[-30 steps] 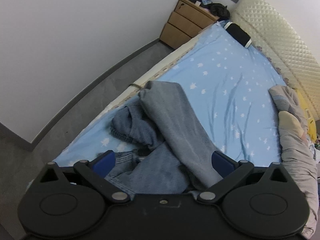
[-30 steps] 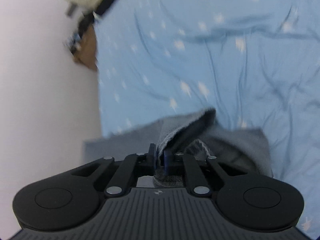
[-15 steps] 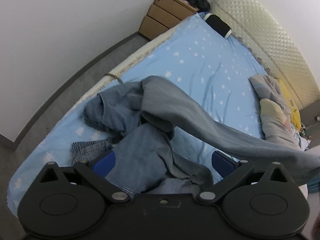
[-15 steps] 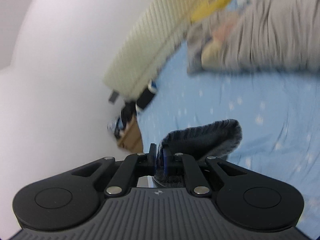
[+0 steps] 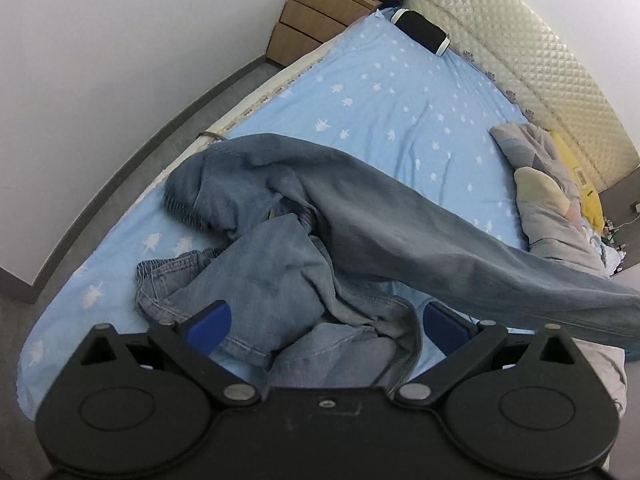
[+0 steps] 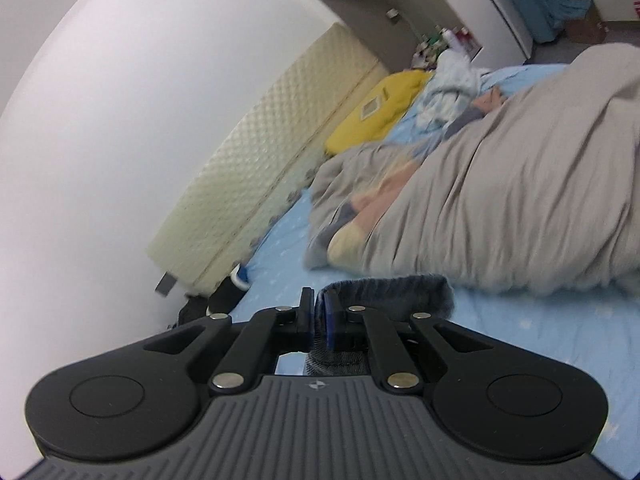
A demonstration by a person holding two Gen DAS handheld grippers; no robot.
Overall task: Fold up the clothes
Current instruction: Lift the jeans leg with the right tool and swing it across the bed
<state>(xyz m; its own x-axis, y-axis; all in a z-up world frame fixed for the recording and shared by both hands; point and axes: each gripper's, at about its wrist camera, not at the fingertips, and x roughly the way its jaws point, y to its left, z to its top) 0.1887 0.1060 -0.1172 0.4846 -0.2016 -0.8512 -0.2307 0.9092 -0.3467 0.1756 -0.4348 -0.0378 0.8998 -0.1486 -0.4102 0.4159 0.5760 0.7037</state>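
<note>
A pair of blue jeans (image 5: 280,256) lies crumpled on the light blue star-print bed sheet (image 5: 400,92). One leg (image 5: 460,248) is stretched out to the right, lifted off the bed. My left gripper (image 5: 326,320) is open, its blue pads either side of the crumpled denim near the waistband, gripping nothing. My right gripper (image 6: 317,322) is shut on the hem of the jeans leg (image 6: 384,292), held above the sheet (image 6: 520,340).
A grey duvet (image 6: 500,184) is bunched on the right of the bed, also in the left wrist view (image 5: 548,204). A yellow pillow (image 6: 376,108) and quilted headboard (image 5: 520,48) lie beyond. A wooden nightstand (image 5: 316,12) stands at the far corner. Grey floor (image 5: 100,184) runs along the bed's left.
My right gripper has pulled the jeans leg out to the right and up, stretching it. The right wrist view swung from the sheet to the duvet and headboard. My left gripper stayed open.
</note>
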